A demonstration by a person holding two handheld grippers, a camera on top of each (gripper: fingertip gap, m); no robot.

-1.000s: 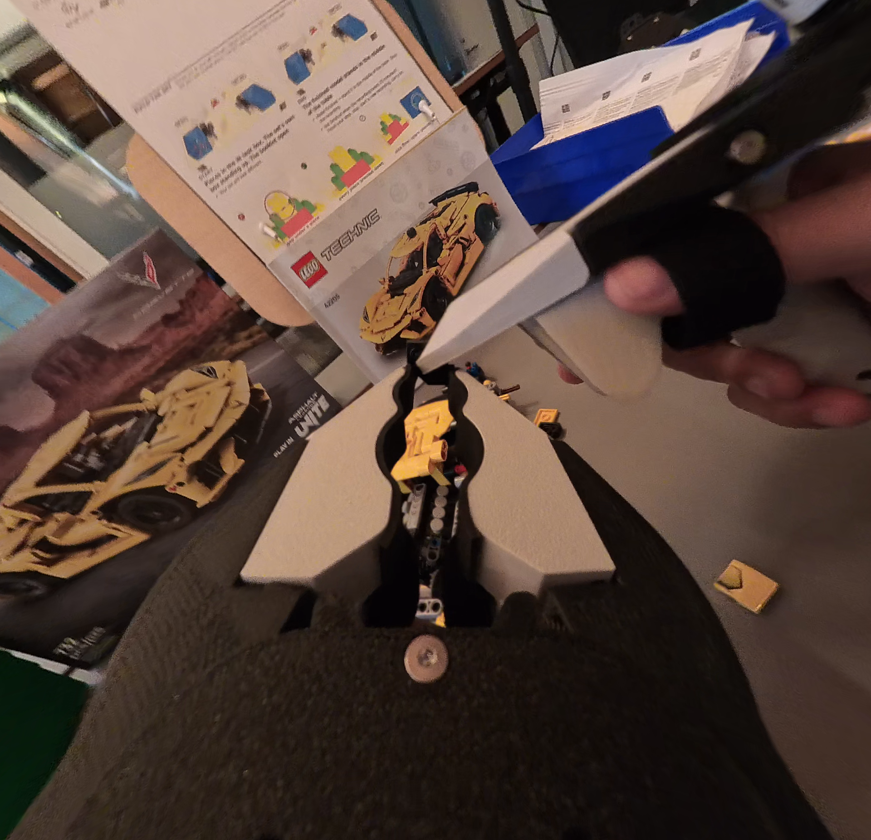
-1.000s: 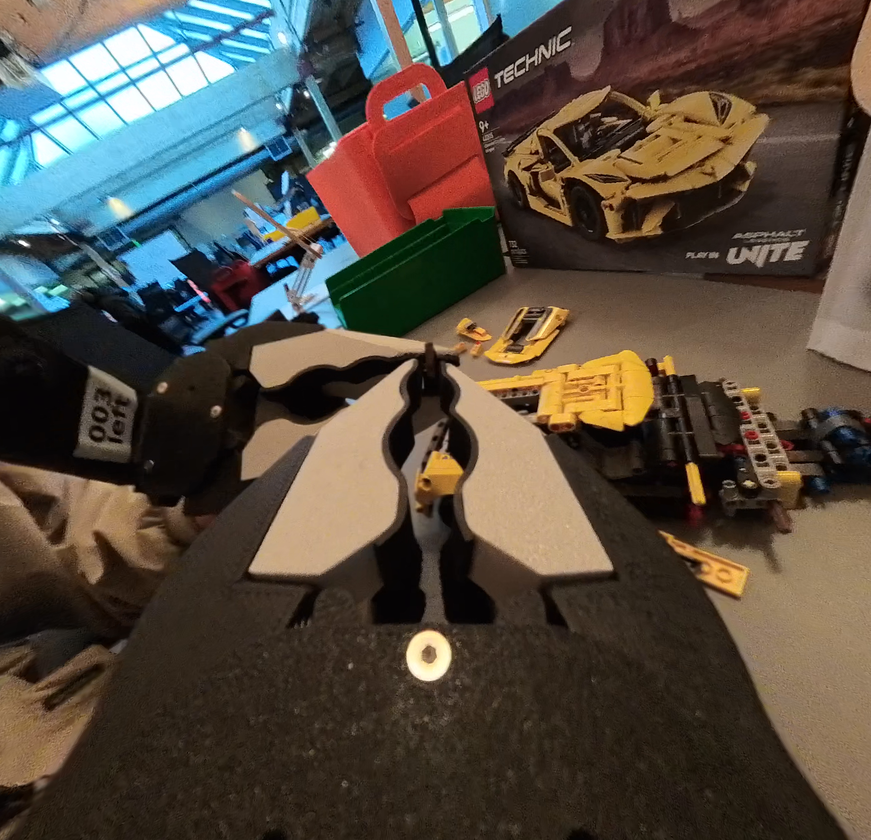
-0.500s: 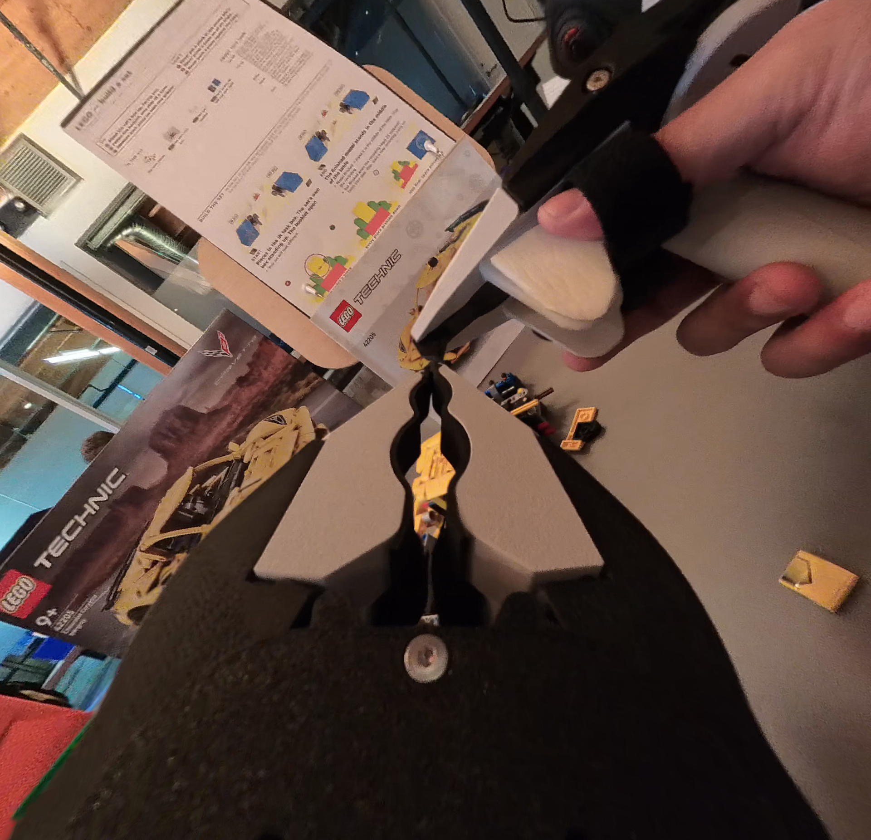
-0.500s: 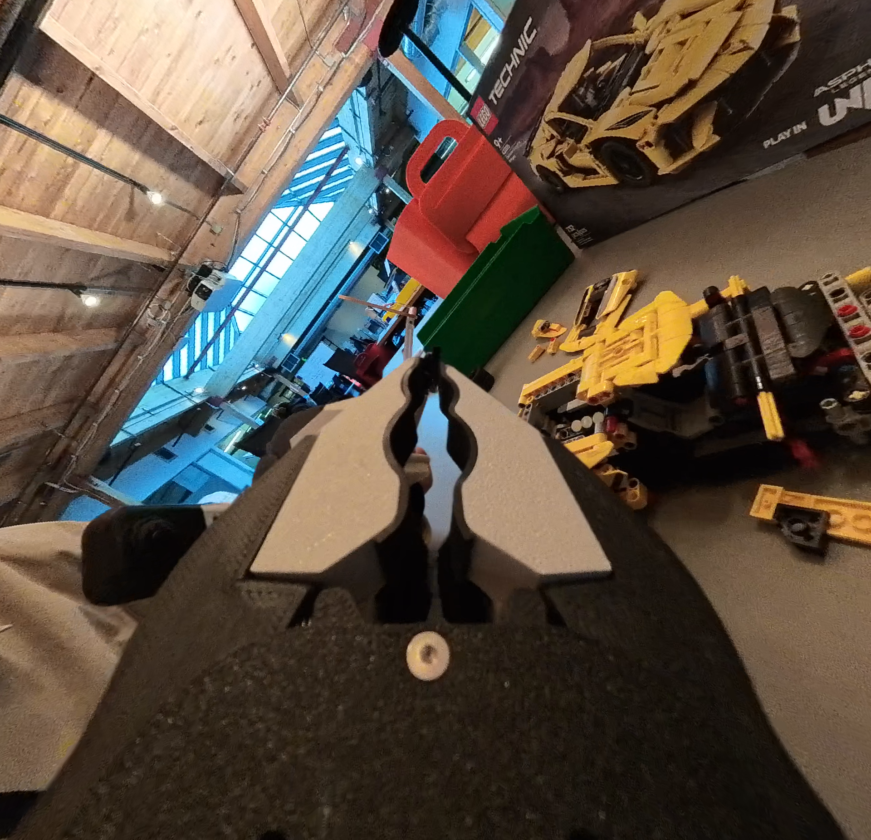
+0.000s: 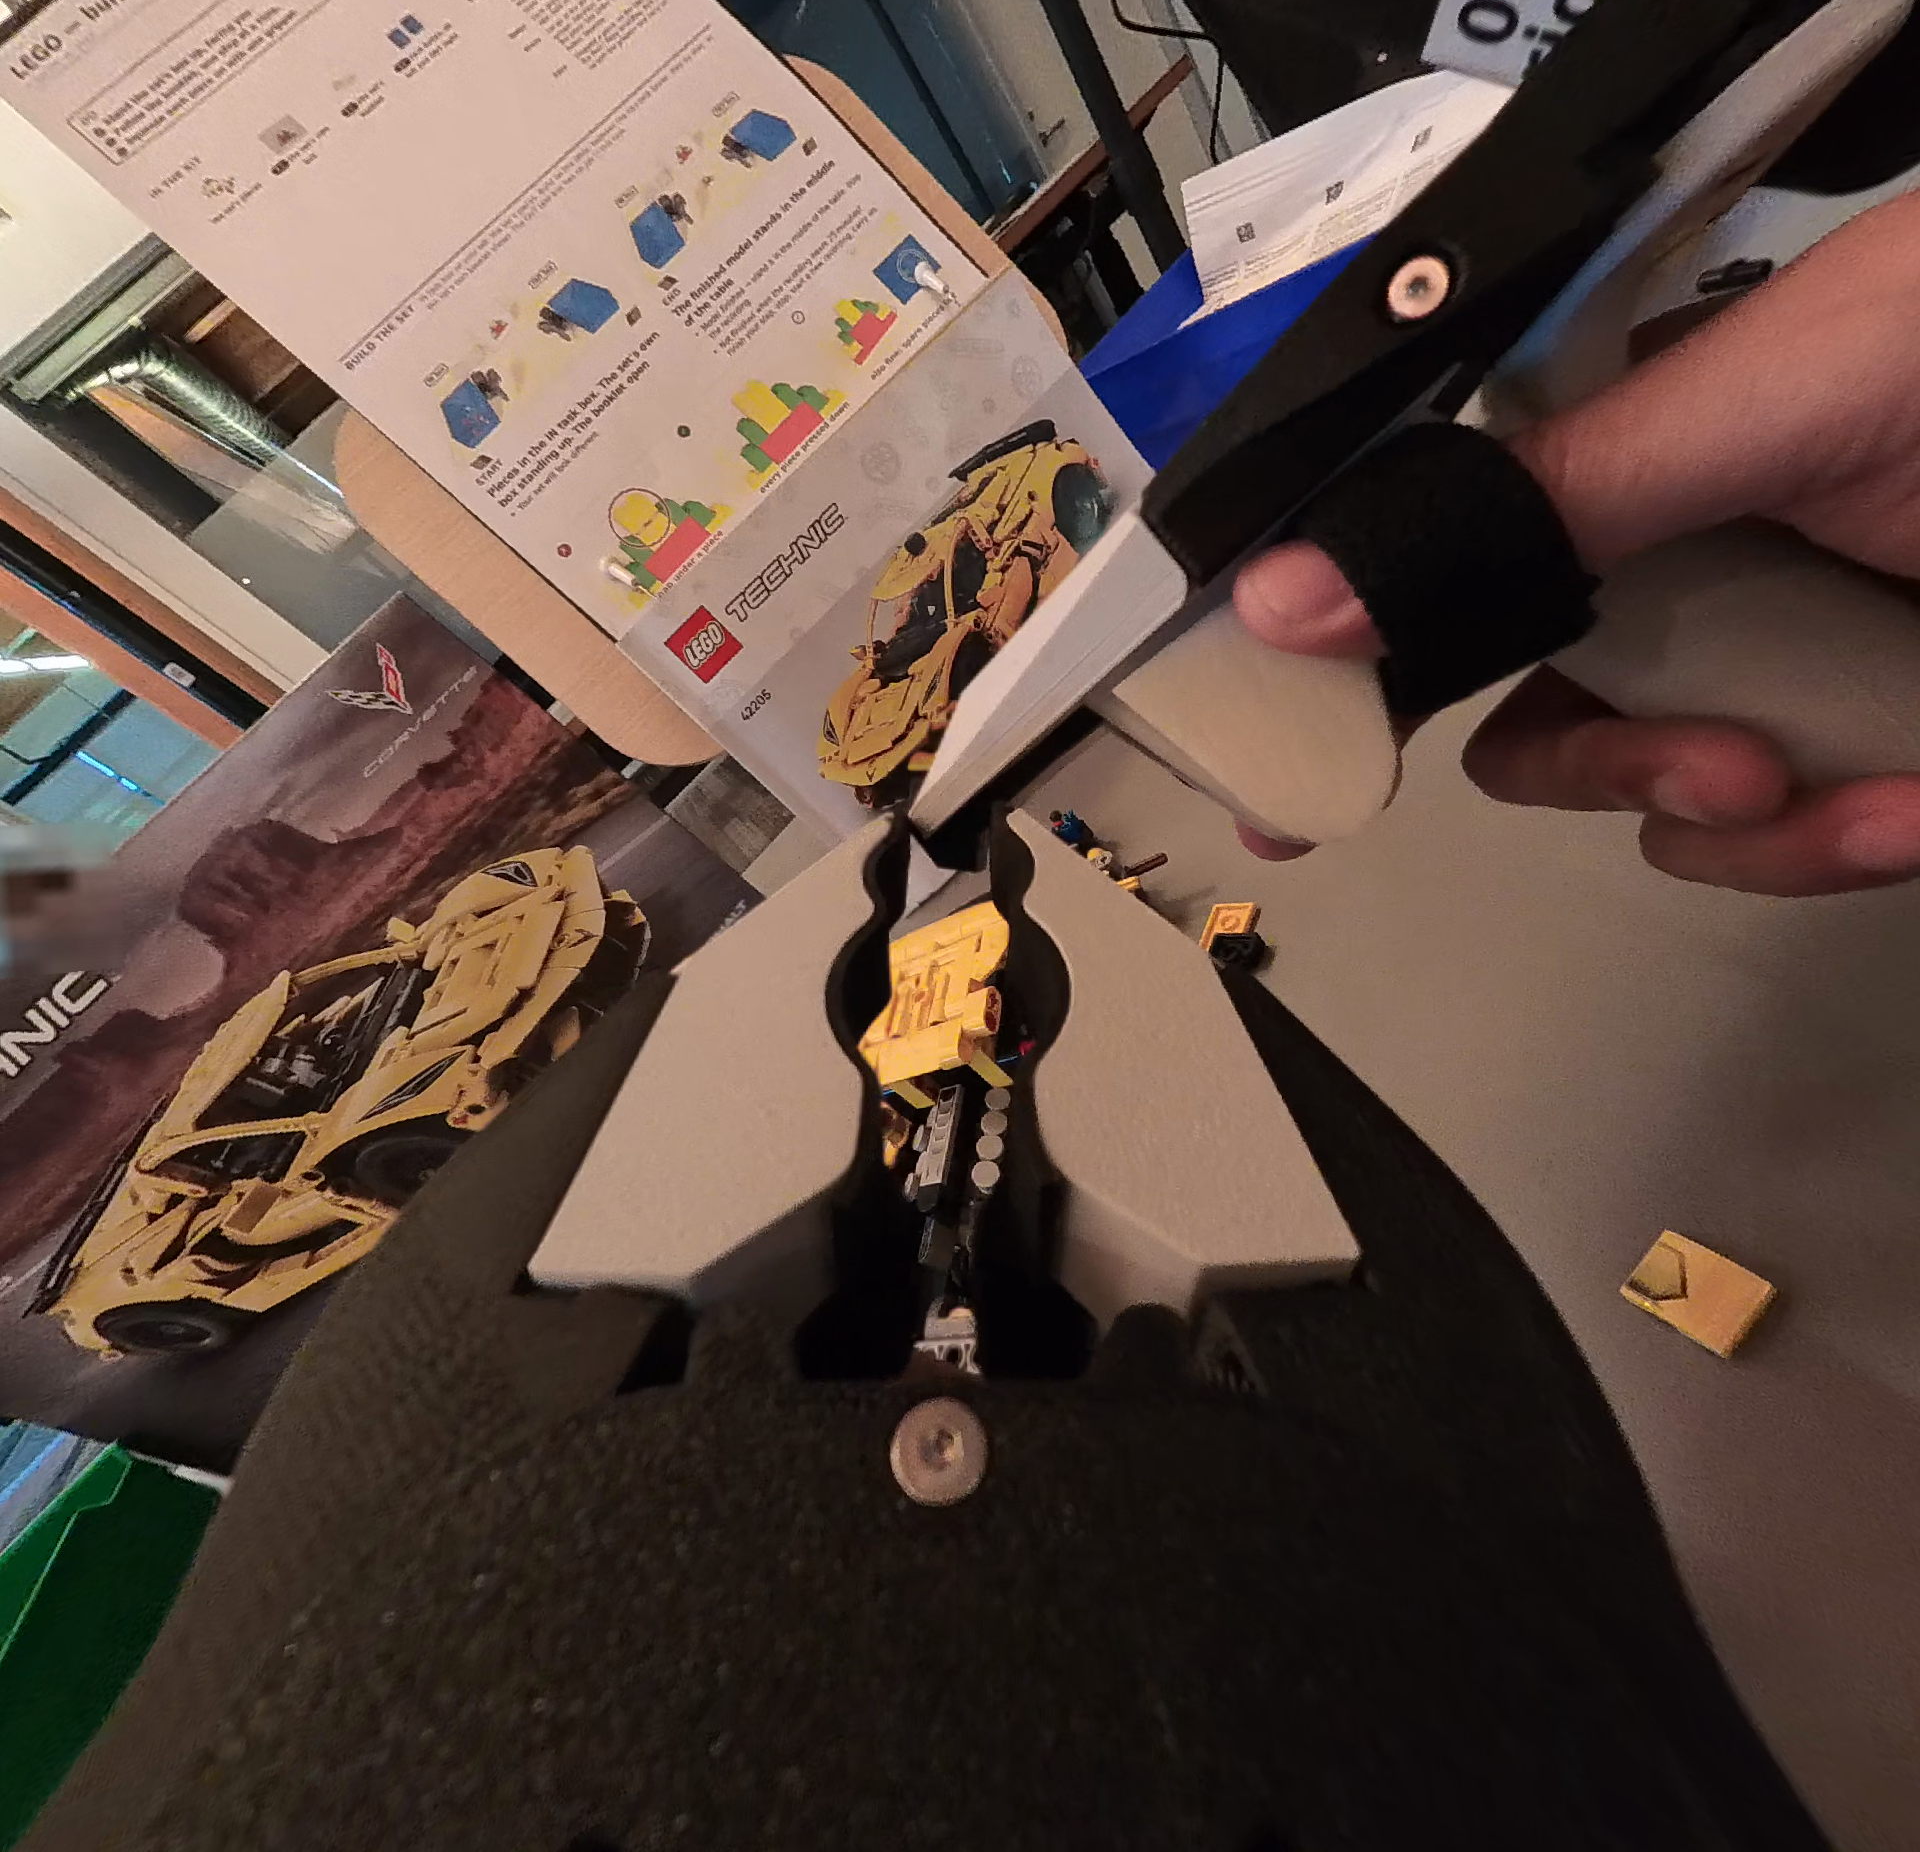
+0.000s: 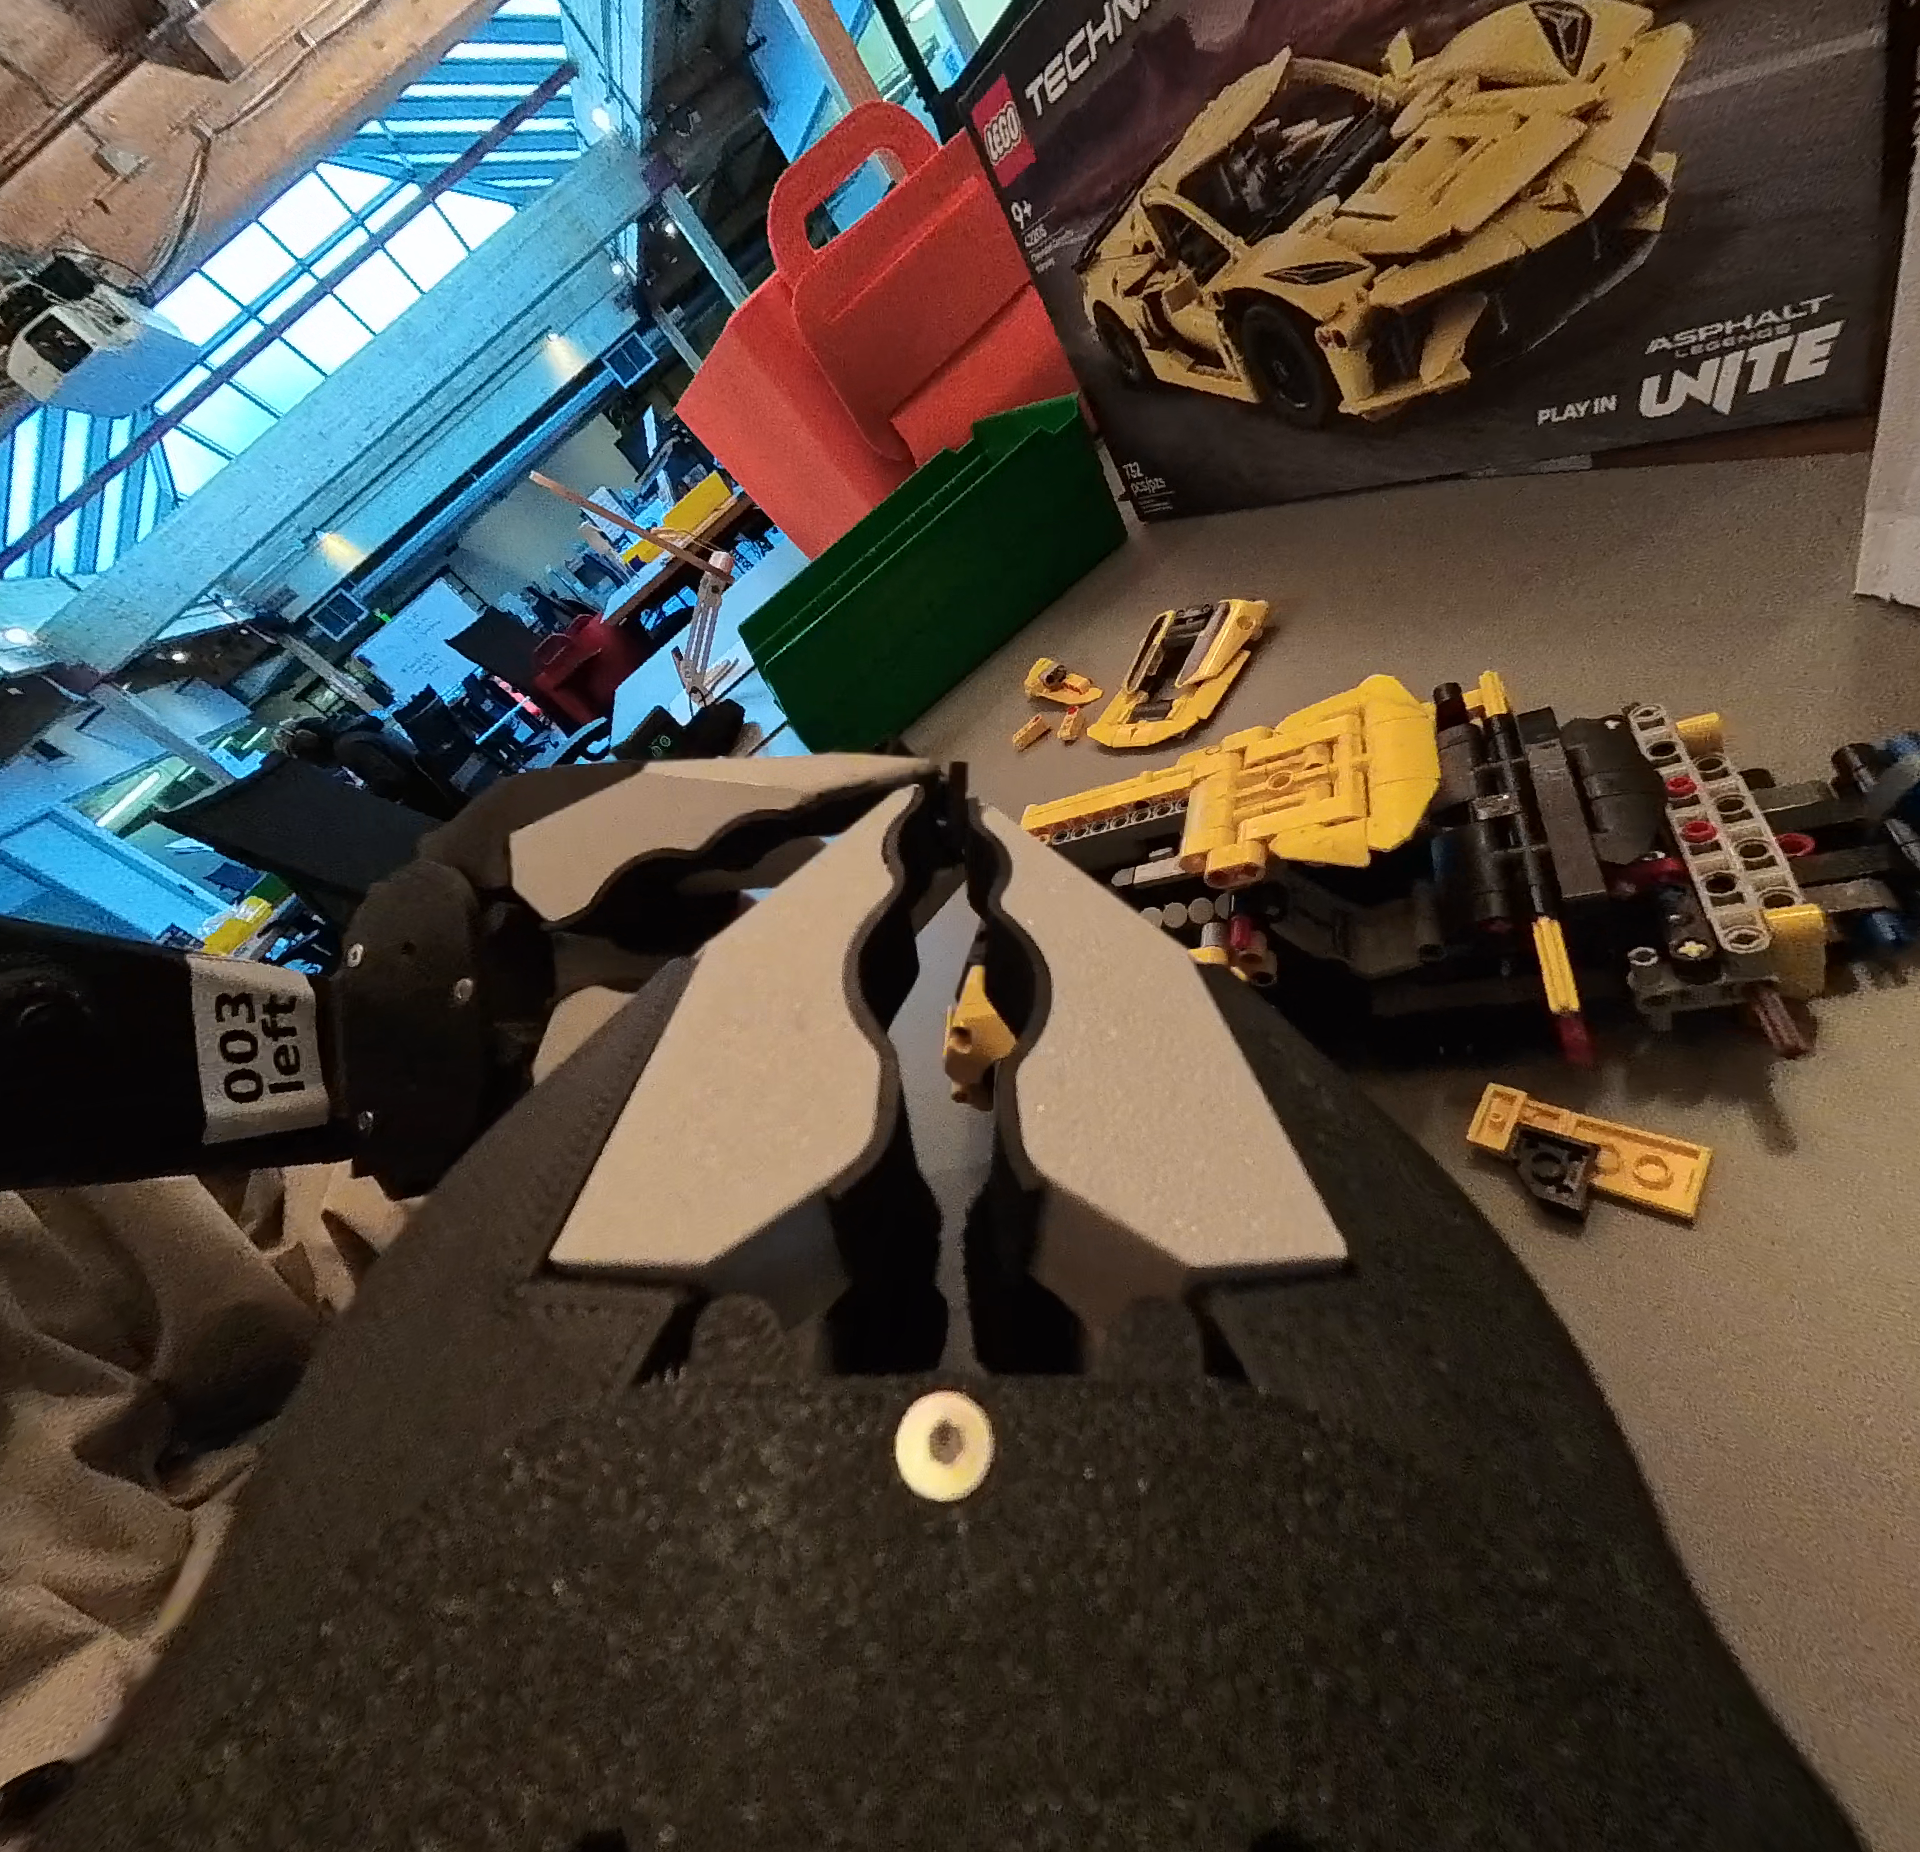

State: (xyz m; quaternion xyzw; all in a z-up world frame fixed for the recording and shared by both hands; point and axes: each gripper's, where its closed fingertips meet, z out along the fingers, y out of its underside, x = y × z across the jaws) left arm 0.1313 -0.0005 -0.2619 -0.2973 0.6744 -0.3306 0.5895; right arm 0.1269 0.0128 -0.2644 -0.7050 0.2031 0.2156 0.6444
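The right gripper [image 6: 951, 815] has its grey fingers nearly together, pinching a small black plastic piece [image 6: 956, 789] at their tips. The left gripper [image 5: 948, 831] meets it tip to tip, its fingers a little apart around the same piece; whether they press it I cannot tell. Both hover above the grey bench [image 6: 1558, 1490], near the half-built yellow and black brick car model [image 6: 1455, 846]. With so slight a hold, any twist between the two grippers could flick the piece out, and it might be lost among the loose parts
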